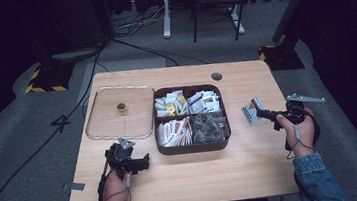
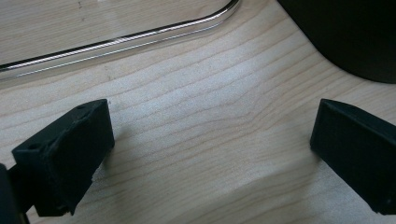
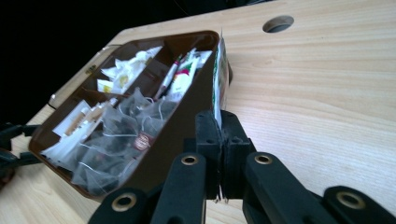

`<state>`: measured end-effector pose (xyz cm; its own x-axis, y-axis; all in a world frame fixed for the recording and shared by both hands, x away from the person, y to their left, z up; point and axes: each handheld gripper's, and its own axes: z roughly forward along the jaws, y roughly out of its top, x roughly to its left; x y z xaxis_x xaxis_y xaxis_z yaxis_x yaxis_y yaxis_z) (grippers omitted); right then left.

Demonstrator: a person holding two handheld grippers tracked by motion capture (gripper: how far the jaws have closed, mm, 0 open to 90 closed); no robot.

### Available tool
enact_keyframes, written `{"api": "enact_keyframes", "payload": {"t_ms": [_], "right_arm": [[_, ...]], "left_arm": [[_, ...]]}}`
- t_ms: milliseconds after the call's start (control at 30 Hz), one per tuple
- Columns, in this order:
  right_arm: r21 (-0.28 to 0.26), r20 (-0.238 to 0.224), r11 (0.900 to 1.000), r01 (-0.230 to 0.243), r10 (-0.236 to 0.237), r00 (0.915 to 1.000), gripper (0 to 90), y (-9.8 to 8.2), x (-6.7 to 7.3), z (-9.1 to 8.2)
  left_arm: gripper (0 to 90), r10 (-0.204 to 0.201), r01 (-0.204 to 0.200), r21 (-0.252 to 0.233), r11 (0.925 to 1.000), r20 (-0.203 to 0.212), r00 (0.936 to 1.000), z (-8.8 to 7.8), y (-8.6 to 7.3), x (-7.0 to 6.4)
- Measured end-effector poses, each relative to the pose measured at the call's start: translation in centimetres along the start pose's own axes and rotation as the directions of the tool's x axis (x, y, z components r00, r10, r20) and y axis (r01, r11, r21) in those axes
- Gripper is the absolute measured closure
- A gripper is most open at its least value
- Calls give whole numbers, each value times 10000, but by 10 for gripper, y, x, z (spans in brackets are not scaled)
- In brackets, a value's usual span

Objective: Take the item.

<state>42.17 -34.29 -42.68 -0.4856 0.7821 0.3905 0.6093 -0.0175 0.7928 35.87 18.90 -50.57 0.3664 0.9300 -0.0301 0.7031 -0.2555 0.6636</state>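
Note:
A dark brown box with four compartments of tea bags and sachets stands mid-table. Its clear lid with a small brass knob lies flat to its left. My right gripper hovers right of the box, shut on a small white printed sachet. In the right gripper view the sachet stands edge-on between the closed jaws of the right gripper, with the box just beyond. My left gripper rests low near the box's front left corner. The left gripper is open over bare wood.
A round cable hole sits near the table's far edge. The lid's rim and the box's corner lie just ahead of the left jaws. Cables and furniture legs stand on the floor beyond the table.

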Motion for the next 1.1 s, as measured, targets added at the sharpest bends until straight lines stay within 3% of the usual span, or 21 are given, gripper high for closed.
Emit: {"api": "enact_keyframes", "payload": {"t_ms": [333,667,933,1033,1100], "right_arm": [[527,350,9973,-520,502,9981,889,-12,-18,7],[1004,556,9900,-996,944,9940,884,-18,-26,12],[1053,905,9865,-1258,1165,9891,863,-21,-32,13],[1017,1013,9857,-1343,1241,9871,812,-22,-35,13],[914,1003,9856,-1421,1328,9860,724,-22,-37,13]], "left_arm": [[0,13,-13,3,10000,8,10000,0,0,0],[0,-10,10,-3,10000,8,10000,0,0,0],[0,-9,9,-1,10000,-2,10000,0,0,0],[0,-8,8,-11,10000,6,10000,0,0,0],[0,-6,6,-11,10000,8,10000,0,0,0]]}}
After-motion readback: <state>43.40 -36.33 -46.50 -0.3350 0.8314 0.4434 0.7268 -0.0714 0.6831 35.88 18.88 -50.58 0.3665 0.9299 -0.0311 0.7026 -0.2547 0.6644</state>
